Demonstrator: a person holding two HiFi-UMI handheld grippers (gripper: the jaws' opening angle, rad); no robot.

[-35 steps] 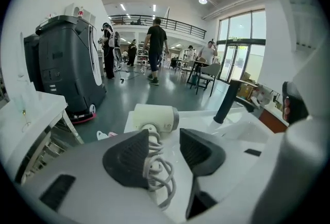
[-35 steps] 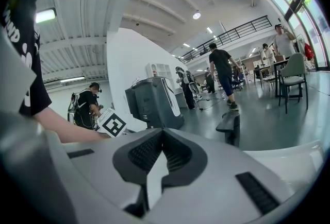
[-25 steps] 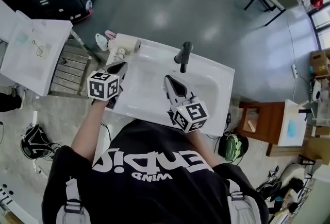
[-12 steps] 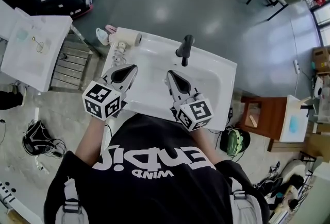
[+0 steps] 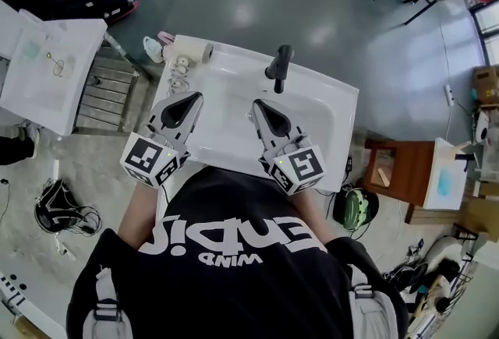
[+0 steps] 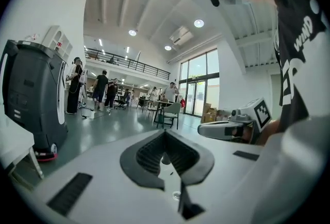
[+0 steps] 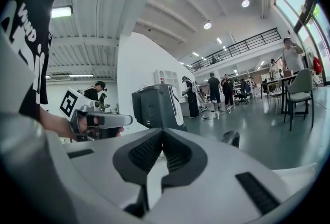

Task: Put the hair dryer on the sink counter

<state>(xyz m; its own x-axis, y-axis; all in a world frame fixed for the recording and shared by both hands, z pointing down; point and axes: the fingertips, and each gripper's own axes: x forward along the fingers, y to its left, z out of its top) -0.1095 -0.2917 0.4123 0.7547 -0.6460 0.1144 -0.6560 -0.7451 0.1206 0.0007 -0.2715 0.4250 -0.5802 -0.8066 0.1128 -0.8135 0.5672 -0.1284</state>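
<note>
Holding my left tool (image 5: 193,100) and right tool (image 5: 257,107) closed and empty, side by side over the white sink counter (image 5: 343,119). White hair dryer (image 5: 195,51) lies on the counter's far left corner, beyond my left tool, apart from the black faucet (image 5: 278,68).

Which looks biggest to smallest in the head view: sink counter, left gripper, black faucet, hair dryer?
1. sink counter
2. left gripper, though its nearness to the camera inflates it
3. black faucet and hair dryer look alike, so they are unranked
</note>
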